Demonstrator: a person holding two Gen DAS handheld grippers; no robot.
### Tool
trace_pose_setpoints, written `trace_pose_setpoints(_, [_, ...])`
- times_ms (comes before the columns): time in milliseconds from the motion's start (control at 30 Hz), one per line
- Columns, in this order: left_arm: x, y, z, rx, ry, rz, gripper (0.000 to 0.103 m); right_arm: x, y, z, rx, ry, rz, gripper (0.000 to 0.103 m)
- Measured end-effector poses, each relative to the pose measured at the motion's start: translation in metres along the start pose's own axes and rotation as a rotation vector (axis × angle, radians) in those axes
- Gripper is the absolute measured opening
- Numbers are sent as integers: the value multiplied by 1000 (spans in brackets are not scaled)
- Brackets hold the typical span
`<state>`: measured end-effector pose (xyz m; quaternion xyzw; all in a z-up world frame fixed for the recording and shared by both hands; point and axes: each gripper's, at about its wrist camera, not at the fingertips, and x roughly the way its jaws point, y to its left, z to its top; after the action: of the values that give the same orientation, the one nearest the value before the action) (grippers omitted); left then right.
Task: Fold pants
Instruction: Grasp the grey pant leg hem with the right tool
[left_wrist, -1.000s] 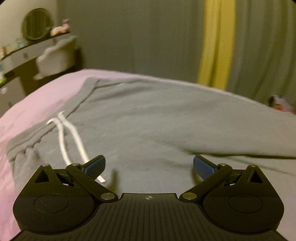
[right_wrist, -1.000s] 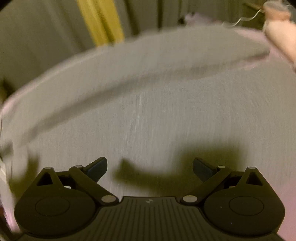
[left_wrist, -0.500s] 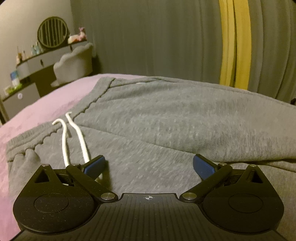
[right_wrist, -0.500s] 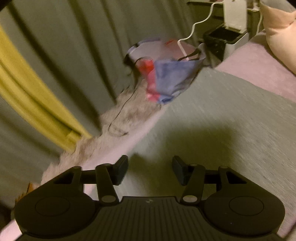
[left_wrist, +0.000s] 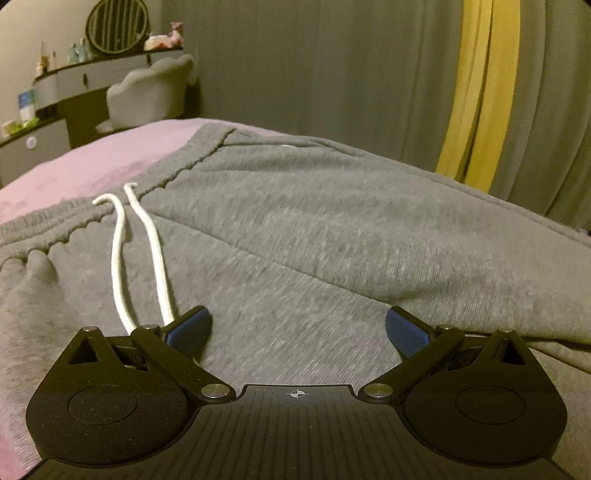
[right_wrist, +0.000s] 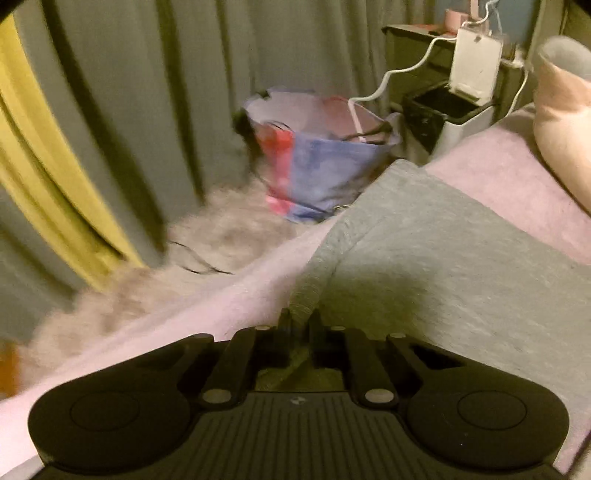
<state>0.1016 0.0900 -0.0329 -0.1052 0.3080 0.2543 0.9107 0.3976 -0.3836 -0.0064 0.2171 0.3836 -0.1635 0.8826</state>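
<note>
2 grippers are at work on the grey pants (left_wrist: 314, 240), which lie spread flat over a pink bedspread (left_wrist: 96, 162). The left gripper (left_wrist: 297, 328) hangs just over the cloth below the waistband, jaws wide and empty, the white drawstring (left_wrist: 140, 251) running under its left finger. The right gripper (right_wrist: 299, 325) has its jaws pinched together on a fold of cloth at the far edge of a pant leg (right_wrist: 424, 251), near the bed's edge. Soft, limp jersey like this should sag and bunch when lifted — best taken by edges: waistband, hem or side seam.
</note>
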Motion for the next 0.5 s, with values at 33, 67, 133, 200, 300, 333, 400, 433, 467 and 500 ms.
trace_pose_setpoints(33, [0,1,0,-6,4,-6,103,-21,-14,-7,7,-24,46,7])
trace_pose_setpoints(67, [0,3,1,-11,7,-10,103,-45,-30,-17,9,-46,85,7])
trace_pose_setpoints(133, [-4,6,2,-36,4,-25,103,-94,-62,-48,10,-90,139,7])
trace_pose_setpoints(200, [-9,10,3,-65,0,-41,103,-134,-94,-87,10,-104,140,6])
trace_pose_setpoints(300, [-16,14,4,-97,-8,-74,103,-158,-143,-147,45,-25,114,6])
trace_pose_setpoints(333, [-18,14,4,-98,-13,-81,103,-157,-153,-161,51,12,83,6])
trace_pose_setpoints(400, [-25,13,5,-82,-33,-87,101,-155,-170,-179,48,55,-19,7])
trace_pose_setpoints(433, [-29,13,7,-71,-47,-87,98,-158,-178,-180,82,41,-26,7])
trace_pose_setpoints(467, [-33,13,10,-62,-62,-87,94,-163,-185,-176,129,15,1,9])
trace_pose_setpoints(500, [-37,13,12,-57,-70,-92,92,-168,-188,-170,157,-10,35,14])
